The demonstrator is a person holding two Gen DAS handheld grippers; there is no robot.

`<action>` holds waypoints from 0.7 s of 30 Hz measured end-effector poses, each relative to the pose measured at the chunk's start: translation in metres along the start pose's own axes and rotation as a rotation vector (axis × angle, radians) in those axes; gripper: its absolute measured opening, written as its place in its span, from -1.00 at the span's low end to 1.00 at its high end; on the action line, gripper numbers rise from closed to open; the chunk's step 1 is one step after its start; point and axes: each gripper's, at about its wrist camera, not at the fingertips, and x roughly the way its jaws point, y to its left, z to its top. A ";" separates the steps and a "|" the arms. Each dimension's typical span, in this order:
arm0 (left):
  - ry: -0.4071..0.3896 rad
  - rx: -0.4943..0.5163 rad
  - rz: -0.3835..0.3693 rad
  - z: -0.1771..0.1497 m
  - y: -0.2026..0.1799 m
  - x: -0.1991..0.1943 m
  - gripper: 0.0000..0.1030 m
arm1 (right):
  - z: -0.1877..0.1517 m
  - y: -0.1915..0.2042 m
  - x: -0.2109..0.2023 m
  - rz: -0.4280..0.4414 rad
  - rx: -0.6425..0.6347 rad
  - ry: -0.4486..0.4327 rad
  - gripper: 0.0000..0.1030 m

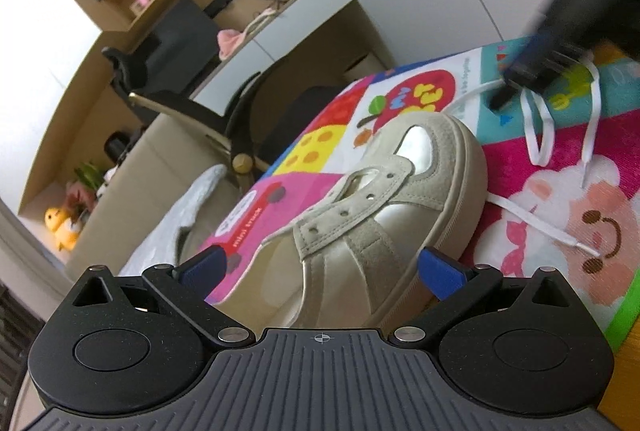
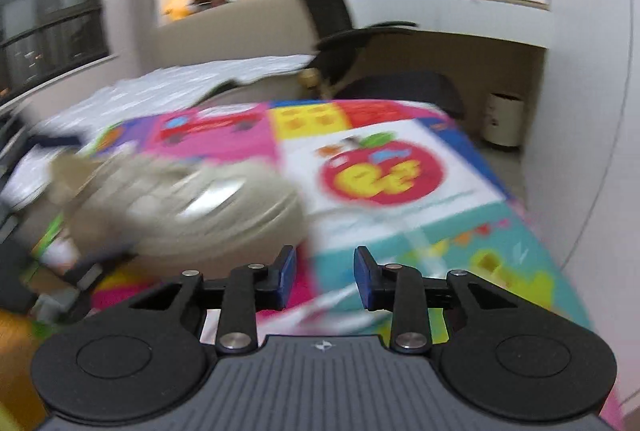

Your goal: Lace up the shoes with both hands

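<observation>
Bright cartoon pictures cover the play mat (image 1: 552, 199) on the table: a red apple, a smiling sheep, a fire truck. Far behind it stand a black desk chair (image 1: 176, 87) and wooden shelves with a yellow plush toy (image 1: 60, 227).

On the mat sits a beige and silver shoe (image 1: 380, 215), toe pointing away, with its lace holes empty. The left gripper (image 1: 324, 267) has its blue fingers (image 1: 440, 273) spread wide on both sides of the shoe's near end. I cannot tell if they touch it.

To the right of the shoe, the white lace (image 1: 536, 135) lies loose and looped on the mat. The right gripper (image 2: 325, 277) is over it at the far right. Its fingers are partly apart. The blurry right wrist view shows only a pale streak of lace below them, so I cannot tell if they pinch it.
</observation>
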 end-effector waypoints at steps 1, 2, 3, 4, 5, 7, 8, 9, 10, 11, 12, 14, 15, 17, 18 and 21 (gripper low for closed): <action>-0.001 -0.001 0.002 0.000 -0.001 -0.001 1.00 | 0.009 -0.011 0.013 -0.022 0.017 0.014 -0.44; -0.003 -0.004 0.006 0.000 -0.001 -0.002 1.00 | 0.015 -0.019 0.026 -0.039 0.029 0.031 -0.51; -0.007 -0.008 0.009 0.000 -0.001 -0.002 1.00 | 0.019 -0.027 0.038 -0.054 0.040 0.050 -0.55; -0.011 -0.017 0.011 -0.001 0.000 -0.003 1.00 | 0.024 -0.035 0.050 -0.070 0.050 0.068 -0.55; -0.015 -0.027 0.012 -0.001 0.001 -0.003 1.00 | 0.025 -0.039 0.058 -0.065 0.062 0.087 -0.55; -0.022 -0.047 0.009 -0.002 0.004 -0.002 1.00 | 0.021 -0.043 0.065 -0.037 0.076 0.111 -0.59; -0.027 -0.050 0.009 -0.003 0.005 -0.002 1.00 | 0.018 -0.041 0.061 -0.025 0.070 0.111 -0.60; -0.032 -0.053 0.009 -0.004 0.006 -0.003 1.00 | 0.014 -0.039 0.057 -0.010 0.065 0.115 -0.69; -0.038 -0.056 0.009 -0.005 0.006 -0.003 1.00 | 0.008 -0.036 0.050 0.015 0.062 0.122 -0.73; -0.041 -0.059 0.009 -0.005 0.007 -0.003 1.00 | 0.003 -0.032 0.042 0.045 0.059 0.133 -0.74; -0.040 -0.062 0.009 -0.005 0.007 -0.002 1.00 | -0.002 -0.027 0.033 0.069 0.047 0.140 -0.75; -0.039 -0.068 0.009 -0.005 0.007 -0.002 1.00 | -0.017 -0.013 0.011 0.111 -0.004 0.154 -0.75; -0.039 -0.072 0.010 -0.005 0.007 -0.002 1.00 | -0.024 -0.007 0.000 0.137 -0.027 0.167 -0.75; -0.038 -0.078 0.010 -0.005 0.007 -0.001 1.00 | -0.036 0.001 -0.020 0.188 -0.066 0.191 -0.75; -0.037 -0.081 0.011 -0.005 0.007 -0.001 1.00 | -0.042 0.006 -0.030 0.213 -0.085 0.203 -0.75; -0.035 -0.091 0.011 -0.005 0.008 0.000 1.00 | -0.054 0.010 -0.054 0.217 -0.133 0.222 -0.83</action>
